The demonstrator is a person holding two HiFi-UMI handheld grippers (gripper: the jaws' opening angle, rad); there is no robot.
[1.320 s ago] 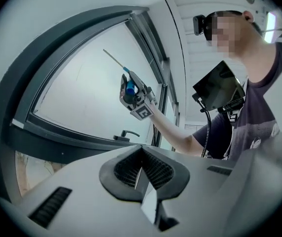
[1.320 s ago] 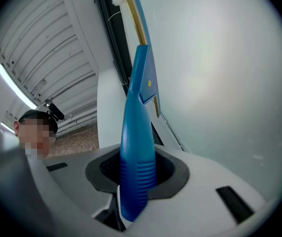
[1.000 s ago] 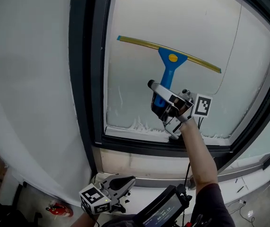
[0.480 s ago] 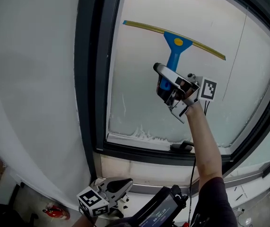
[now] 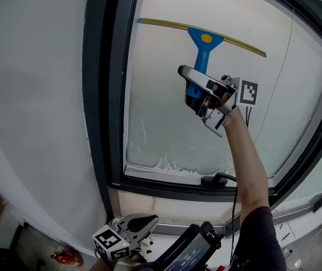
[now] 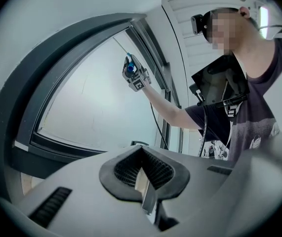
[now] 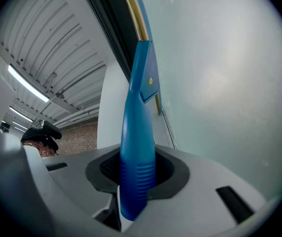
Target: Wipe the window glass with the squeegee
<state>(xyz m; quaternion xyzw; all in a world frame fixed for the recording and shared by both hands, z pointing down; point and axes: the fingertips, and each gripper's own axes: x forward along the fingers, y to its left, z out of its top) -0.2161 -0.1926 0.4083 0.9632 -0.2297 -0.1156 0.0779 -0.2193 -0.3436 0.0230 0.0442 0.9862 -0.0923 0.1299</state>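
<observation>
Your right gripper (image 5: 196, 90) is clamped on the squeegee (image 5: 204, 43) by its blue handle; the handle is ribbed at the grip end and widens to a blue head with a yellow dot, which carries a long yellow-edged blade; the blade lies tilted on the glass (image 5: 161, 117), its left end just beside the frame's (image 5: 109, 95) left side, its right end lower and short of the frame's right side; bare glass runs from the blade down to the frame's bottom rail, with white residue along that rail; your left gripper (image 5: 141, 226) hangs below the frame, jaws together on nothing.
</observation>
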